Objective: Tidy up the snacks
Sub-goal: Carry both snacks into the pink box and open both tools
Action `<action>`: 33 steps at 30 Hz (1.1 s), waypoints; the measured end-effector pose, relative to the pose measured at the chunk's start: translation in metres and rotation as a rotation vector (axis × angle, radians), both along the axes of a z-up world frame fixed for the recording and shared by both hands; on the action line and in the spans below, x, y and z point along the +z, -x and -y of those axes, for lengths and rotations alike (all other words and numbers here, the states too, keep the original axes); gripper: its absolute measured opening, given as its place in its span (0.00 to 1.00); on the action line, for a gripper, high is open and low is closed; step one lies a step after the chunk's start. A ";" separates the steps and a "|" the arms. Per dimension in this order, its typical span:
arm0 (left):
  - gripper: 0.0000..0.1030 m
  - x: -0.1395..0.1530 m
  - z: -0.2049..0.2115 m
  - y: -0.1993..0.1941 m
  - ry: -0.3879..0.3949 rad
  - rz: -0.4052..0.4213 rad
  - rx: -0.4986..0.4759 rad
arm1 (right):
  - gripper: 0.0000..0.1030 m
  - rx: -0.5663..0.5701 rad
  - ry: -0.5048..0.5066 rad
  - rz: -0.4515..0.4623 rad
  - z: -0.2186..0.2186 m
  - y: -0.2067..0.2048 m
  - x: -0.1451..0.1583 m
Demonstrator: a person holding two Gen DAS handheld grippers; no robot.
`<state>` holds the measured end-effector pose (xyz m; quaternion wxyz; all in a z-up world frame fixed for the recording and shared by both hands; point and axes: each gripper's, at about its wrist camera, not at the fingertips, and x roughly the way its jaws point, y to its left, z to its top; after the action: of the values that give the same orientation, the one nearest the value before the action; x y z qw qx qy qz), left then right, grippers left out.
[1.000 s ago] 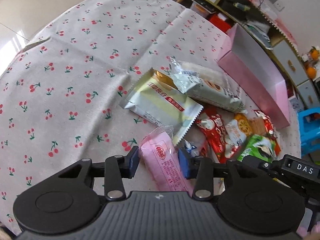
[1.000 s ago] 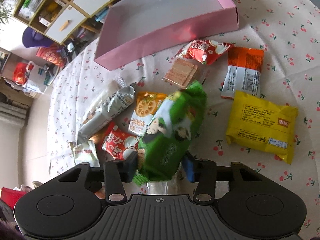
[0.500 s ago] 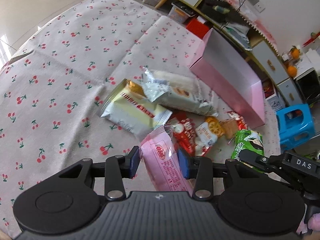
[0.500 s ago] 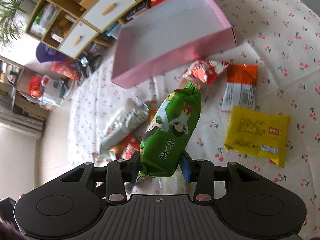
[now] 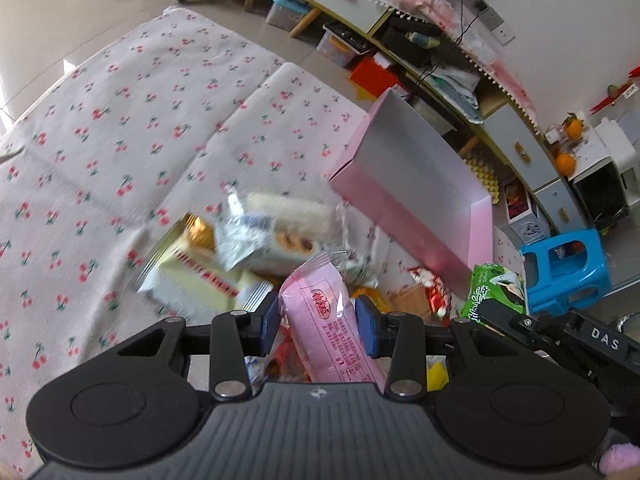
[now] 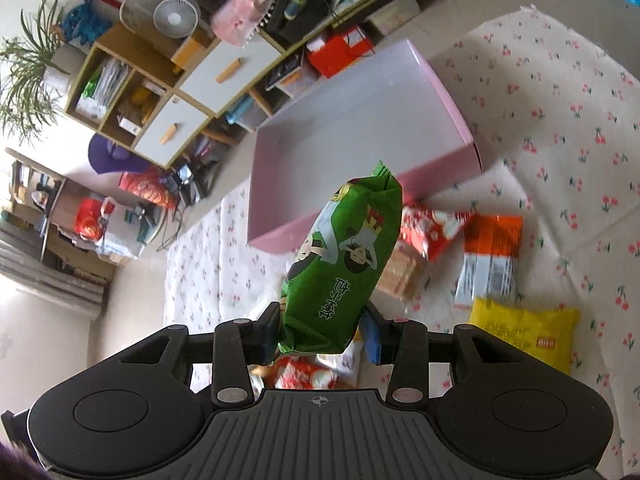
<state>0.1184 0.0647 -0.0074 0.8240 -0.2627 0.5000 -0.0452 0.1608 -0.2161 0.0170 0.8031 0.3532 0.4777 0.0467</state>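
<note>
**Two packets lifted, box not yet filled**

Left wrist view: your left gripper (image 5: pixel 316 322) had its fingers closed narrowly on the pink packet (image 5: pixel 332 320), held up above the cherry-print cloth (image 5: pixel 120 128). Beyond it, the silver packet (image 5: pixel 280 232) and the pale yellow packet (image 5: pixel 192 280) lay overlapping in a heap near the middle of the cloth. The pink box (image 5: pixel 420 200) sat toward the cloth's far right edge, nothing showing inside it from this angle. The green packet (image 5: pixel 492 288) showed at the right, in your other gripper.

Right wrist view: your right gripper (image 6: pixel 320 332) was clamped on the green packet (image 6: pixel 344 264), raised and pointing at the pink box (image 6: pixel 360 136), whose floor looked bare. The red packet (image 6: pixel 428 228), orange-and-white packet (image 6: pixel 492 256) and bright yellow packet (image 6: pixel 524 332) lay on the cloth just outside the box's near wall.

By my reading, you were barely begun: two packets were in hand, none boxed, and the rest of the pile was left to move.
</note>
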 end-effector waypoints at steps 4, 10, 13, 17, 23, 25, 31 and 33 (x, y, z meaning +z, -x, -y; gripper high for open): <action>0.36 0.006 0.010 -0.025 -0.023 0.033 -0.041 | 0.39 0.004 0.017 0.031 0.006 -0.017 0.008; 0.36 0.011 0.027 -0.072 -0.084 0.117 -0.136 | 0.39 -0.016 0.007 0.078 0.018 -0.050 0.010; 0.36 0.010 0.041 -0.099 -0.114 0.155 -0.187 | 0.39 -0.028 -0.007 0.107 0.024 -0.067 0.004; 0.36 0.008 0.066 -0.129 -0.194 0.226 -0.272 | 0.39 -0.016 -0.015 0.135 0.033 -0.084 -0.012; 0.36 -0.019 0.092 -0.158 -0.304 0.288 -0.372 | 0.39 -0.002 -0.003 0.129 0.041 -0.101 -0.037; 0.36 -0.026 0.095 -0.162 -0.336 0.289 -0.383 | 0.39 0.004 0.012 0.122 0.043 -0.104 -0.044; 0.36 -0.034 0.092 -0.160 -0.450 0.264 -0.411 | 0.39 -0.004 0.031 0.095 0.048 -0.111 -0.061; 0.35 -0.033 0.092 -0.160 -0.463 0.247 -0.430 | 0.39 -0.002 0.044 0.087 0.047 -0.112 -0.064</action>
<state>0.2789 -0.0277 -0.0407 0.8878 0.0504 0.4372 -0.1346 0.2726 -0.2632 -0.0474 0.8307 0.3334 0.4429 0.0507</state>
